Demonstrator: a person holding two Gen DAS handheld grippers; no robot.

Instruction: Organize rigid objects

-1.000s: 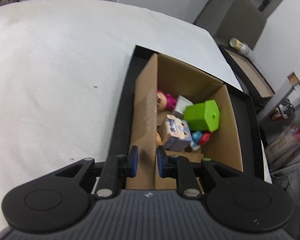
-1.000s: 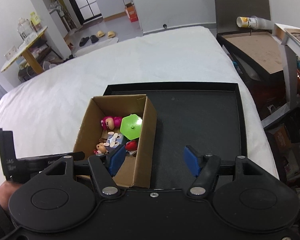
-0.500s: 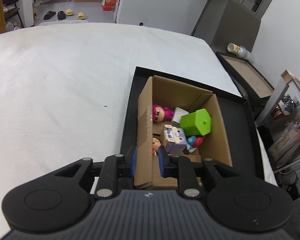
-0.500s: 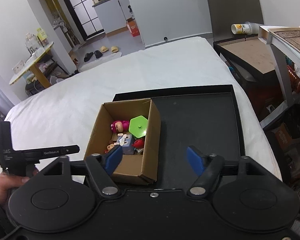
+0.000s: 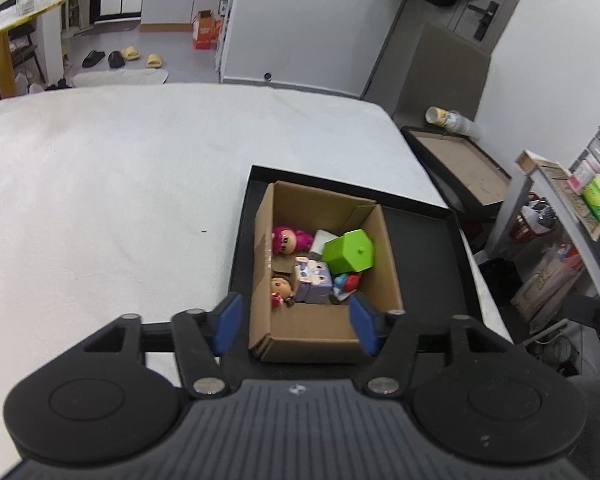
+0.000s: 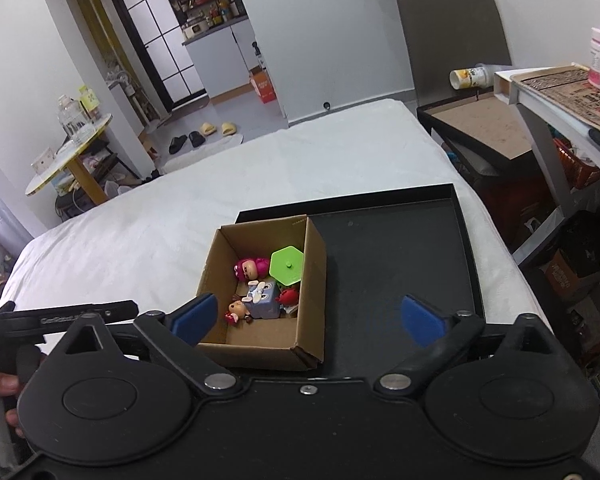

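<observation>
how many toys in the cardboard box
5 visible: pink doll far left, green hexagon far right, bunny cube centre, small doll near left, red-blue toy; others may hide underneath.

One box (image 5: 324,330), one tray (image 5: 456,264), two dolls (image 5: 286,240).

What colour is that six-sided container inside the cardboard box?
Bright lime green. The six-sided container shows best in the right wrist view, looking down on its lid.

Open cardboard box (image 5: 324,330) upright in black tray's (image 5: 440,256) left half; holds green hexagonal container (image 5: 350,250), pink-haired figure (image 5: 288,240), blue rabbit-face cube (image 5: 314,282).
</observation>
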